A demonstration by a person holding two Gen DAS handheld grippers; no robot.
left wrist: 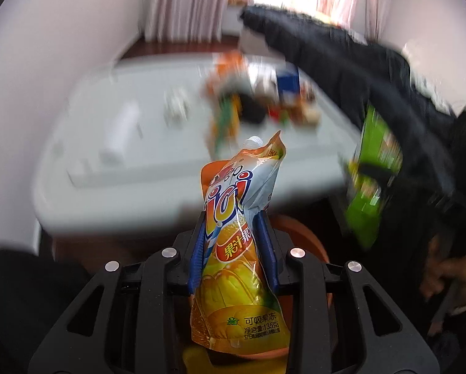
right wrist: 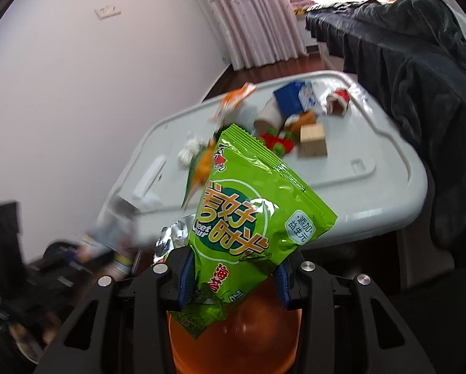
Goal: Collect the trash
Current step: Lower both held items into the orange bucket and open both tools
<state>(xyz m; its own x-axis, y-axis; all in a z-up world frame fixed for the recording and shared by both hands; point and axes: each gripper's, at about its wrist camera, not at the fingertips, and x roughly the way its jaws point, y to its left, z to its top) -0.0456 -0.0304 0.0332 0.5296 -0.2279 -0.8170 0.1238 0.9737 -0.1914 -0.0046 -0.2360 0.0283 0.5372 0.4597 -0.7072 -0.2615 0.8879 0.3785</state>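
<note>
Left wrist view: left gripper (left wrist: 233, 243) w/ blue pads squeezing orange shiny jelly drink pouch (left wrist: 237, 249), pouch up above round orange plastic bin (left wrist: 307, 243), messy white plastic table (left wrist: 158, 162) behind; right wrist view: right gripper (right wrist: 233, 277) pinching green crinkly snack bag (right wrist: 248, 218) over same orange bin (right wrist: 233, 342).

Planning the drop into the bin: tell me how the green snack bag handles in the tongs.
The green snack bag is probably light and floppy: it crumples where the right tongs pinch it. Its glossy film looks slippery. Its silver torn edge suggests it is empty.
</note>
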